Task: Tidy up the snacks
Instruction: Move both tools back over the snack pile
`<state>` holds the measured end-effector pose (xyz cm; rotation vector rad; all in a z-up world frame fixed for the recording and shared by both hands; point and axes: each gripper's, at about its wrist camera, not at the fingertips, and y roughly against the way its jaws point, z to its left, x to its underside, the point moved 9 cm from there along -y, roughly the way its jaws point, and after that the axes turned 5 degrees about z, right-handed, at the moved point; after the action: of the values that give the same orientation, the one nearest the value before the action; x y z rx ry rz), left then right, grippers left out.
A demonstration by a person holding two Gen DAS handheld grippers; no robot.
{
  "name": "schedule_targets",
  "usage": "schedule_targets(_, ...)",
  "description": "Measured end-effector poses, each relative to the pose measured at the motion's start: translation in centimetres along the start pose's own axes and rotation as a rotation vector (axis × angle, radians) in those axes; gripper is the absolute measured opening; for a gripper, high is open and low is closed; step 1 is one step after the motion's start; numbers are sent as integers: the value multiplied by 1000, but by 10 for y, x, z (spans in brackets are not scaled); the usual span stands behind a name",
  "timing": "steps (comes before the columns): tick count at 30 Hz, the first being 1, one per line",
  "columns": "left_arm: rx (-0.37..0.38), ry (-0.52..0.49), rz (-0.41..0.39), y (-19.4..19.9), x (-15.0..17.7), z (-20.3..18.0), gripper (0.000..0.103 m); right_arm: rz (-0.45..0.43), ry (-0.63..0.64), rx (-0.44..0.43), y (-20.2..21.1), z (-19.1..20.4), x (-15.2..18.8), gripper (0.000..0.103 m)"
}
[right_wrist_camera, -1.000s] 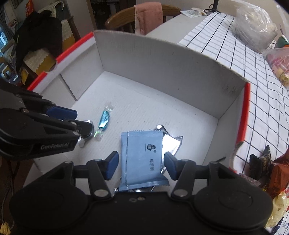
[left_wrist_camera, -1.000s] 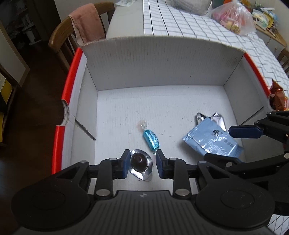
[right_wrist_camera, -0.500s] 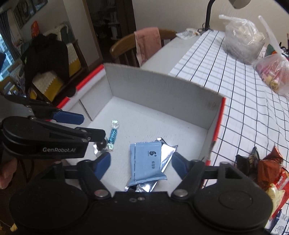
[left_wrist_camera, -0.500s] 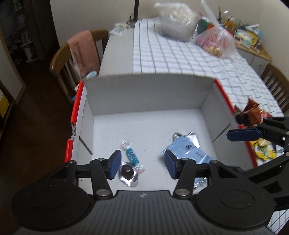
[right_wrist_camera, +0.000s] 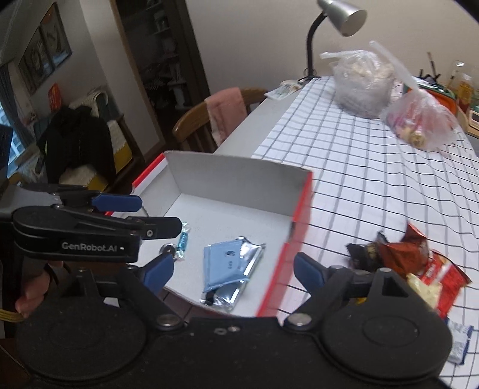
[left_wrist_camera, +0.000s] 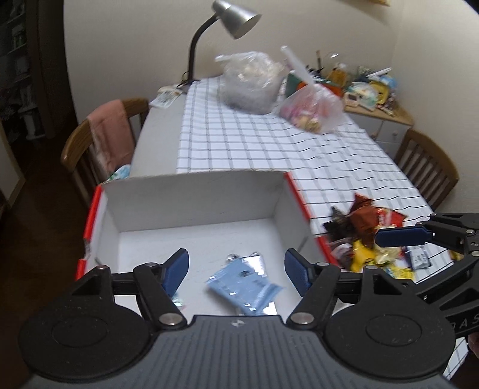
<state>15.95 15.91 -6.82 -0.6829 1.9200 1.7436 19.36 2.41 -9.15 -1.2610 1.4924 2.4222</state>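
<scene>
A: Where do the snacks lie?

B: Some are inside the white cardboard box (left_wrist_camera: 194,197) with red outer edges, which sits on the table (left_wrist_camera: 239,143) near its front edge. A pale blue packet (right_wrist_camera: 223,263) lies on the box floor on top of a silver foil packet (right_wrist_camera: 250,254). Left of them lie a small blue wrapped candy (right_wrist_camera: 183,238) and, just beside it, a round foil-wrapped piece (right_wrist_camera: 167,248), partly hidden behind a gripper finger.

A: And outside the box?

B: A loose pile of snacks (right_wrist_camera: 419,263) rests on the checked tablecloth (right_wrist_camera: 359,179), just right of the box's right wall. Brown, red and yellow wrappers show in it.

A: What is the state of the left hand-held gripper (left_wrist_camera: 236,270)?

B: Released. Its blue-padded fingers stand wide apart above the near part of the box and grasp nothing.

A: And the right hand-held gripper (right_wrist_camera: 232,270)?

B: Also released and empty. One finger is over the box; the other is over the tablecloth, with the box's right wall between them.

A: What stands farther back?

B: Two filled plastic bags (left_wrist_camera: 251,80), a desk lamp (left_wrist_camera: 233,15), and a wooden chair (left_wrist_camera: 89,143) draped with a pink towel (left_wrist_camera: 110,131).
</scene>
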Motion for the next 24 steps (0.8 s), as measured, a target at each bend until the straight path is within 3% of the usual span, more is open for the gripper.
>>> schedule_targets(4, 24, -21, -26, 5, -2, -26, 75, -30, -45, 8, 17, -22, 13, 99)
schedule_targets(15, 80, -46, -21, -11, 5, -107, 82, -47, -124, 43, 61, -99, 54, 102)
schedule_targets(24, 28, -18, 16, -49, 11, -155, 82, -5, -168, 122, 72, -178, 85, 102)
